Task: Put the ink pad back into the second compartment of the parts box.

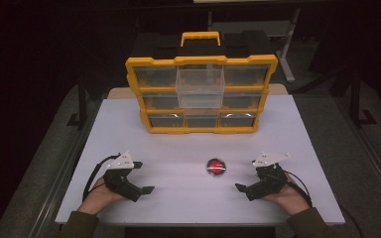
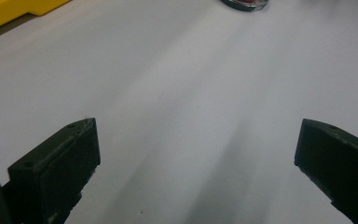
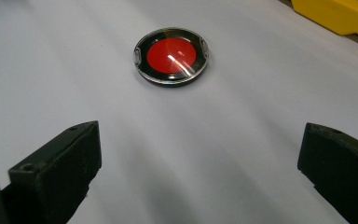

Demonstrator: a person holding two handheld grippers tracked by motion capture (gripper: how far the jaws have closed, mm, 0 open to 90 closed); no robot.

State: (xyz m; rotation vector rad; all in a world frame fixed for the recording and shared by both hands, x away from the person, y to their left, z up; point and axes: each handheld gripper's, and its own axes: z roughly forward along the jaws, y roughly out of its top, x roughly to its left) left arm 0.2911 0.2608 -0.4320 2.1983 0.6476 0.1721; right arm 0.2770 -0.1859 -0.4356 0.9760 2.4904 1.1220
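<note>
A white table (image 1: 287, 129) in a dark room bears a yellow organiser (image 1: 201, 94) at twelve o'clock. A red disc (image 1: 215, 166) lies centre-front, bare surface around it, between the left gripper (image 1: 141, 177) and right gripper (image 1: 245, 174), both jaws wide, holding nothing.

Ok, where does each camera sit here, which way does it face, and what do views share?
High view: above the near edge, looking forward and down on the white table and yellow organizer; forearms, left gripper, right gripper.
Left gripper view: low, along its open jaws.
Right gripper view: same, facing the red disc.
Shared: the disc, organizer.
</note>
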